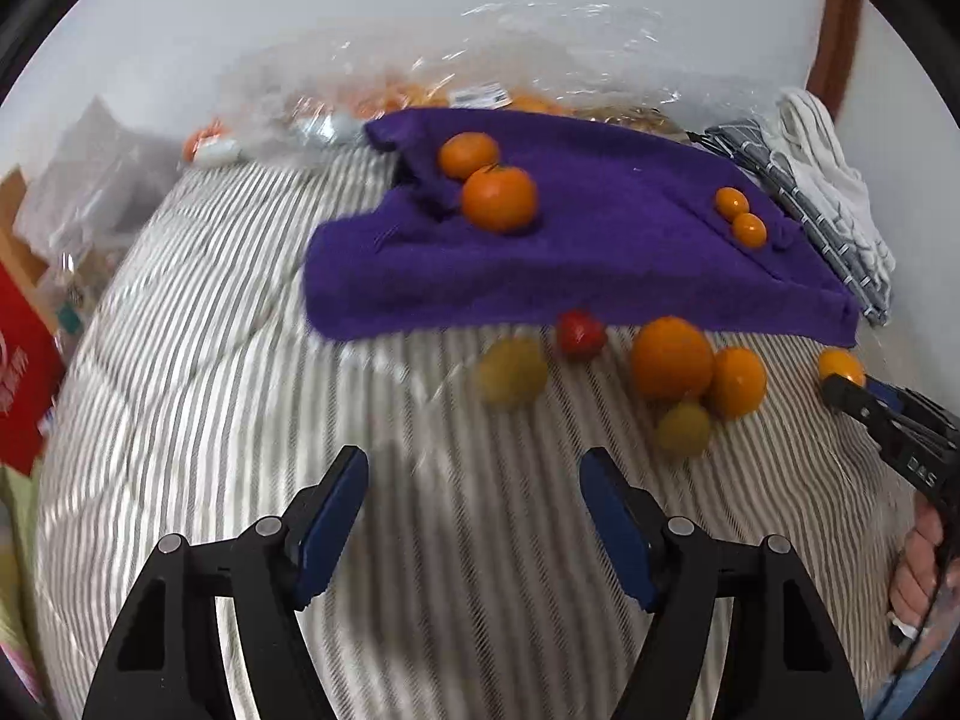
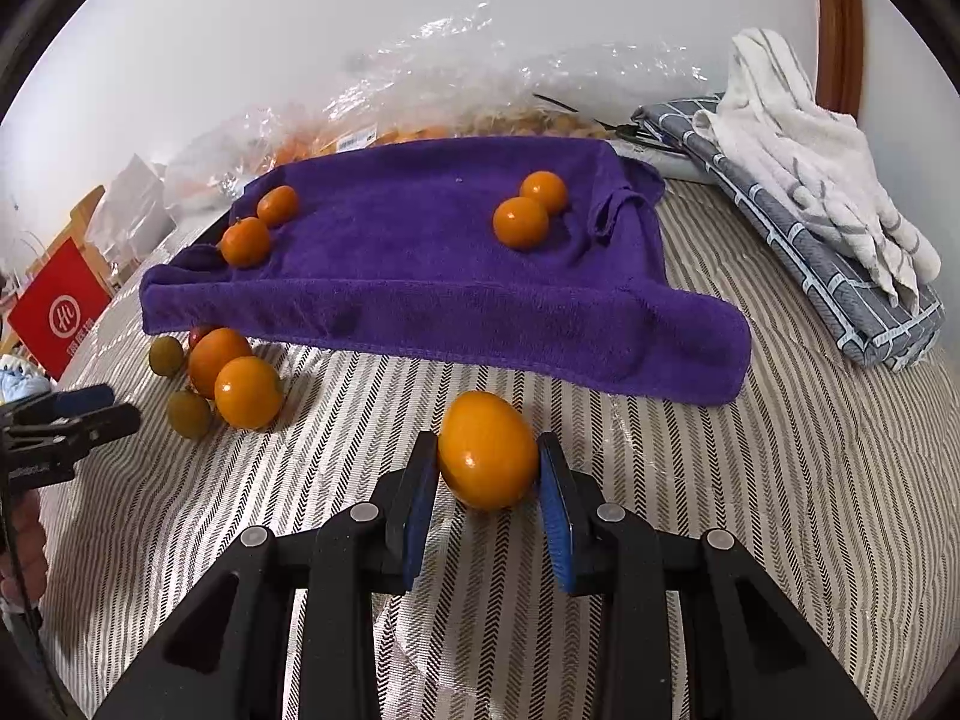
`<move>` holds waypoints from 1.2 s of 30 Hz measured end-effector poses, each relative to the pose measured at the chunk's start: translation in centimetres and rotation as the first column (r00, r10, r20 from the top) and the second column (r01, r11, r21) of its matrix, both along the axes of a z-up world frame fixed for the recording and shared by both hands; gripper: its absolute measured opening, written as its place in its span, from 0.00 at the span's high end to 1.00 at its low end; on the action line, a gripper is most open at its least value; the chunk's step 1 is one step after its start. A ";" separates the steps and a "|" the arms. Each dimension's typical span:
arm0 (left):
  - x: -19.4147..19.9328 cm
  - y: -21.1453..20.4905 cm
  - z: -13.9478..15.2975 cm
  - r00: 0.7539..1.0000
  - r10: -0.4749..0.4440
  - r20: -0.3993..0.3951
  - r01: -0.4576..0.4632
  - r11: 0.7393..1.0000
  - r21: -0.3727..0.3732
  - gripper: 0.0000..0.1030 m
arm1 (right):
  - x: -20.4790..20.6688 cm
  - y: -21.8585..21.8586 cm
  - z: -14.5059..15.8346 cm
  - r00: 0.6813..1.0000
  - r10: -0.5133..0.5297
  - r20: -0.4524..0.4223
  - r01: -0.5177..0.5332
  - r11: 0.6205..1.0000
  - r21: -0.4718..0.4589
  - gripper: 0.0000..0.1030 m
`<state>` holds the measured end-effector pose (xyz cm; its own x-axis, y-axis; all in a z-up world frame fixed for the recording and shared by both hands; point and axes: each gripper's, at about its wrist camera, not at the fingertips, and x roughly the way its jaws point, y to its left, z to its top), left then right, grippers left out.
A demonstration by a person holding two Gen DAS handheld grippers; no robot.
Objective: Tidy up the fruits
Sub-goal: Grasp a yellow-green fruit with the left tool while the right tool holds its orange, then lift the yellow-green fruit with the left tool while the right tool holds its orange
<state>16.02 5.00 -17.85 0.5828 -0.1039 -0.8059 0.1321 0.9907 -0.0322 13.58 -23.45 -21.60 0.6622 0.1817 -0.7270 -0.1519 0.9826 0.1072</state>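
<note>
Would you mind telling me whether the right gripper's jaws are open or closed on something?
Shut: the right gripper has both jaws pressed against the sides of a small orange fruit, just in front of the purple towel.

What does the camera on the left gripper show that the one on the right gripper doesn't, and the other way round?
Only the left view shows the left gripper head-on, its blue pads apart with nothing between them, and the whole small red tomato.

Only the right view shows up close the right gripper shut on a glossy orange oval fruit.

Both show the purple towel carrying four orange fruits, the striped cloth beneath, the clear plastic bag behind, and the folded grey-and-white cloths.
</note>
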 end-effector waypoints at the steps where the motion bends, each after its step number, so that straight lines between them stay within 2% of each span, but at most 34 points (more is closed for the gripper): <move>1: 0.5 -0.6 -0.1 1.000 -0.004 0.001 0.004 1.000 0.007 0.31 | 0.0 -0.2 -0.1 1.000 -0.006 -0.004 0.006 1.000 0.010 0.68; 5: 2.0 -1.2 -0.6 0.999 0.042 0.008 -0.042 0.999 0.001 0.31 | 0.0 -0.9 -0.2 1.000 -0.027 -0.010 0.027 0.999 0.040 0.68; 8: 2.4 -0.9 -0.8 0.996 0.076 0.041 -0.076 0.997 0.002 0.50 | -0.2 -1.1 -0.2 0.999 -0.038 -0.015 0.038 0.998 0.042 0.68; 10: 2.4 -0.5 -0.8 0.995 0.073 0.063 -0.071 0.997 -0.025 0.71 | -0.2 -1.0 -0.3 0.999 -0.042 -0.013 0.043 0.998 0.038 0.68; 11: 2.3 -0.3 -0.8 0.996 0.059 0.063 -0.056 0.997 -0.046 0.75 | -0.1 -0.9 -0.3 0.999 -0.041 -0.013 0.041 0.999 0.036 0.68; 13: 2.3 0.3 -0.8 0.998 0.035 0.060 -0.028 0.993 -0.113 0.75 | -0.1 -0.7 -0.4 0.999 -0.034 -0.015 0.035 0.999 0.029 0.68; 16: 2.4 1.7 -1.0 0.997 0.053 0.049 -0.041 0.976 -0.216 0.75 | -0.1 -0.4 -0.4 1.000 -0.025 -0.012 0.025 1.000 0.017 0.68; 21: 2.3 2.3 -1.1 0.998 0.048 0.038 -0.035 0.960 -0.279 0.75 | -0.2 -0.3 -0.4 1.000 -0.004 -0.009 0.005 1.000 0.022 0.68; 27: 1.3 1.3 -0.3 0.994 0.022 0.103 0.003 0.972 -0.233 0.75 | -0.2 -0.4 -0.4 1.000 -0.001 -0.003 0.002 1.000 0.029 0.68; 32: 1.4 1.3 -0.2 0.995 0.020 0.100 0.003 0.974 -0.228 0.75 | -0.4 -0.5 -0.4 1.000 0.002 0.005 -0.002 0.999 0.041 0.68; 36: 1.3 1.9 -0.2 0.993 0.058 0.100 -0.034 0.973 -0.226 0.75 | -0.2 -0.5 -0.5 1.000 -0.015 -0.001 0.015 1.000 0.023 0.68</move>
<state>17.35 6.90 -18.01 0.6712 -0.2457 -0.6994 0.1008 0.9650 -0.2422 13.39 -23.93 -22.10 0.6642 0.1884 -0.7234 -0.1370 0.9820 0.1300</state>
